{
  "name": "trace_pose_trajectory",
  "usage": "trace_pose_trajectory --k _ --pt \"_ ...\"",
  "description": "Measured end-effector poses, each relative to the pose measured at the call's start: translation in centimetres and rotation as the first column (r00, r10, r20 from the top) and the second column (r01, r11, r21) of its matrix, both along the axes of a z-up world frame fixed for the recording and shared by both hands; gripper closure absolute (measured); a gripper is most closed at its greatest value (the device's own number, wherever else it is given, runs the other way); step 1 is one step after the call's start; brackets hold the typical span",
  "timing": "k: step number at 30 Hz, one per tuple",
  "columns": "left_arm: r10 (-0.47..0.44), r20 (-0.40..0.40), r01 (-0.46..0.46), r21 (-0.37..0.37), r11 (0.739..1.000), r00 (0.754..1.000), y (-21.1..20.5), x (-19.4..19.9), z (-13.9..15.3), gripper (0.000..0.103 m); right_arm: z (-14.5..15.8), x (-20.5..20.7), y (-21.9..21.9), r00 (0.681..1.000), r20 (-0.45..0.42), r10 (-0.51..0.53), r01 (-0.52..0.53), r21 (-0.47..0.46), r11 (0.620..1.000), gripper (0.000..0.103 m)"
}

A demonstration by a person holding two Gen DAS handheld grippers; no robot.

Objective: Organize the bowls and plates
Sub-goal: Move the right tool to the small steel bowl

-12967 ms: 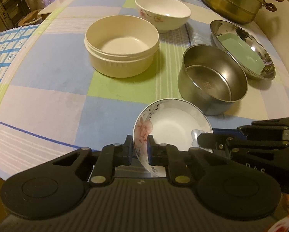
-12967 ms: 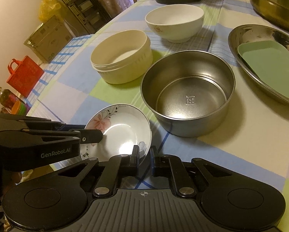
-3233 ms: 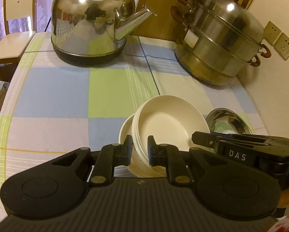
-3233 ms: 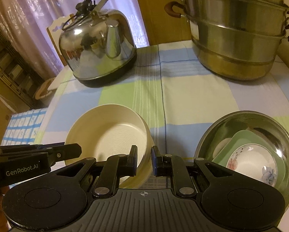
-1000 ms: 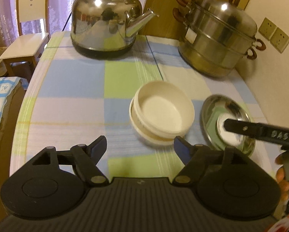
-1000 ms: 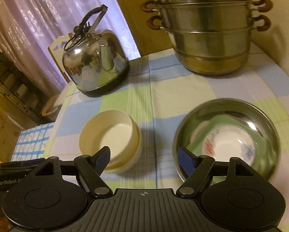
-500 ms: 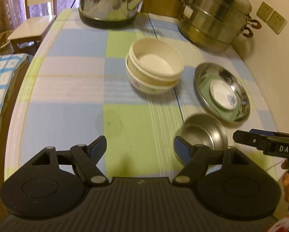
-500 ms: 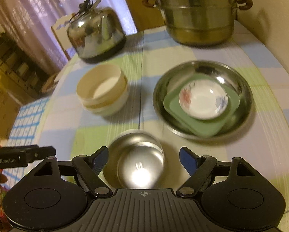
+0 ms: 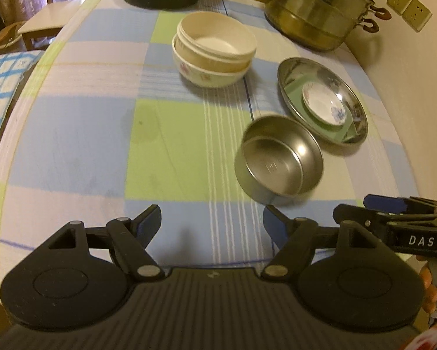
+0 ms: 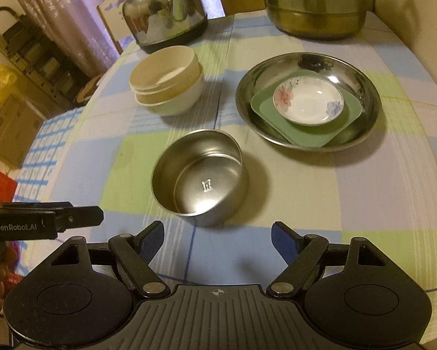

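Right gripper (image 10: 217,237) jaws spread wide, empty, hovering over the near edge of the checked tablecloth (image 10: 364,192). Left gripper (image 9: 212,221) also spread wide and empty, level with it; each shows at the side of the other's view.

Step in hand, my read: the round stainless steel bowl (image 10: 199,176) is the last loose piece and likely goes onto the bowl stack. To do it well: straddle the near wall with one finger inside and one outside, close firmly since thin steel is slick, lift straight up, keep it level. Watch the clearance to the platter rim on the right.

Steel bowl sits just ahead of the right gripper, slightly left of its centreline, apart from the fingers. From the left gripper (image 9: 212,221) it lies ahead and to the right (image 9: 278,163).

Farther out:
- Cream ribbed plastic bowl (image 10: 165,74) nested in a white floral ceramic bowl (image 9: 209,77), far left.
- Wide shallow steel platter (image 10: 308,61), far right, holding a green square plate (image 10: 308,134) with a small white floral saucer (image 10: 307,100) on top.
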State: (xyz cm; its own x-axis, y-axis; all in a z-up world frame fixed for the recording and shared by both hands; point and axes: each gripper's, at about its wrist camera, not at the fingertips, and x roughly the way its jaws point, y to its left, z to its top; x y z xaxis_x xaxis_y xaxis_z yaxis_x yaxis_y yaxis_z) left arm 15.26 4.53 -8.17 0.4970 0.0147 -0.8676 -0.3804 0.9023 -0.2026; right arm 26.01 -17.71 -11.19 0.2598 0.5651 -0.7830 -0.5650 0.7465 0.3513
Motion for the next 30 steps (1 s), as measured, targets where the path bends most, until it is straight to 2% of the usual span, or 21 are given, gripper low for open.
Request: trace_pose_trajectory --k 9,18,30 --pt "0.024 -0.016 -0.024 -0.009 1.0 1.0 -2.3 -1.3 -0.6 0.029 -1.0 -0.2 -1.3 0.999 -0.034 0.037 -0.038 -0.021 0.999 0.023" --pt "0.028 -0.024 -0.028 -0.006 1.0 0.999 -3.0 -1.1 -0.9 0.029 -1.7 0.2 -1.8 0.998 -0.058 0.026 -0.028 -0.041 0.999 0.023" --pt "-0.004 0.01 0.004 0.001 1.0 1.0 -2.8 0.8 -1.0 0.03 -1.3 1.3 -1.4 1.0 -0.009 -0.014 0.014 -0.048 0.999 0.023"
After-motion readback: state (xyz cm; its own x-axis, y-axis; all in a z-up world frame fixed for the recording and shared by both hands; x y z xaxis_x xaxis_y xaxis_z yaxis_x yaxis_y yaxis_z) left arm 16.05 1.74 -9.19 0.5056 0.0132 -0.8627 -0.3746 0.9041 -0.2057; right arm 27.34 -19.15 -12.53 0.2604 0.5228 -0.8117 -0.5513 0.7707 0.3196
